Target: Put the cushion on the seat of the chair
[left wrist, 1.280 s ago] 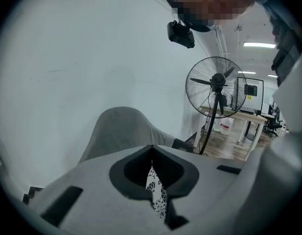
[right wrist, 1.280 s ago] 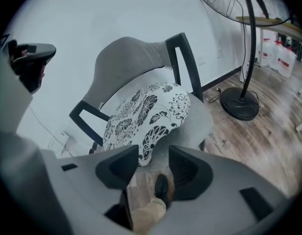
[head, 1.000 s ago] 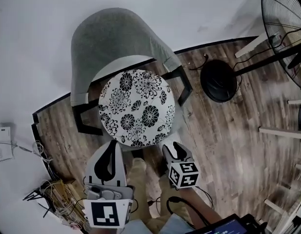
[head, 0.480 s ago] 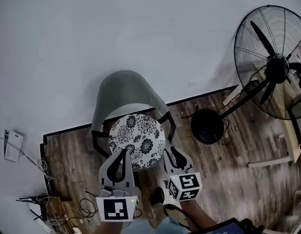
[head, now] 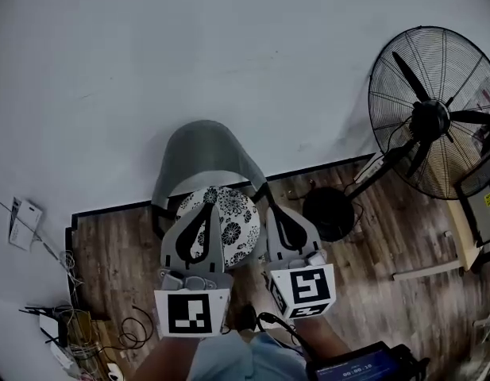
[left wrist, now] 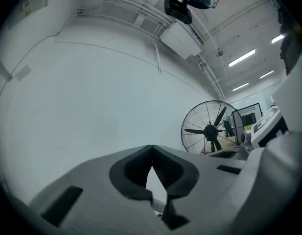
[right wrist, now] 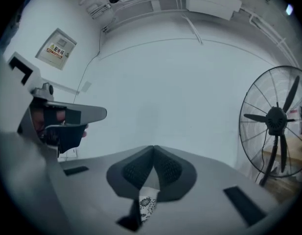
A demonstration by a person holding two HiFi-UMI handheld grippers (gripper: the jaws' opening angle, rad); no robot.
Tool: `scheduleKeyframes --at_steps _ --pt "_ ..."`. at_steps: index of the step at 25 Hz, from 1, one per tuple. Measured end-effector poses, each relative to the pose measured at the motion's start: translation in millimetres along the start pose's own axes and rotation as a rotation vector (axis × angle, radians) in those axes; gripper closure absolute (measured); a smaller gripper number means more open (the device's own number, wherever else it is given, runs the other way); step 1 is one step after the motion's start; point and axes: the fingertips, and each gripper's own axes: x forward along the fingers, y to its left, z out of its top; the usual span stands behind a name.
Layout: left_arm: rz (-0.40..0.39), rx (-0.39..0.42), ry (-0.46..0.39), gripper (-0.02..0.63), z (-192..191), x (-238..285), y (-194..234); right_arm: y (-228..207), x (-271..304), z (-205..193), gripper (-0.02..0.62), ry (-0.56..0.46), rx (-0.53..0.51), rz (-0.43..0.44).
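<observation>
Cushion (head: 238,219), round with a black-and-white flower print, lies flat on the seat of the grey chair (head: 201,151), just below the middle of the head view. A second ago it filled the centre of that view. Now chair and cushion look much smaller and sit lower in the frame, with far more of the white wall (head: 189,54) above them.

The left tool (head: 210,205) is in the lower middle of the frame, its tip lying over the cushion's left half. The right tool (head: 270,209) is beside it, and its tip points at the cushion's right edge. A second ago both were below the cushion, near the bottom edge, so they have come up in the picture.

The left tool's jaws are closed tip to tip and empty, as before. In its own view only wall shows through the gap behind the tips.

The right tool's jaws stood spread a second ago and have just been closing. They now meet at the tips with nothing between them. A strip of the flower print (right wrist: 147,207) shows below through the slot behind them.

The standing fan (head: 431,121), cut off at the upper right before, is now almost wholly in frame. The wood floor (head: 117,252) and a tangle of cables (head: 78,324) fill the lower left.
</observation>
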Motion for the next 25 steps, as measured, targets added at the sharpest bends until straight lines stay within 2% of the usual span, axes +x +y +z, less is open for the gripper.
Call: scheduleKeyframes --at_steps 5,13,20,25 --pt "0.008 -0.002 -0.023 0.597 14 -4 -5 6 -15 22 0.589 -0.038 -0.012 0.017" --pt "0.008 0.021 -0.036 0.597 22 -8 -15 0 -27 32 0.591 -0.088 -0.044 0.016" --pt "-0.006 0.034 -0.037 0.597 21 -5 -22 3 -29 32 0.591 -0.076 -0.044 0.033" --pt "-0.013 0.032 -0.035 0.597 21 -4 -25 -2 -33 33 0.591 -0.083 -0.05 0.009"
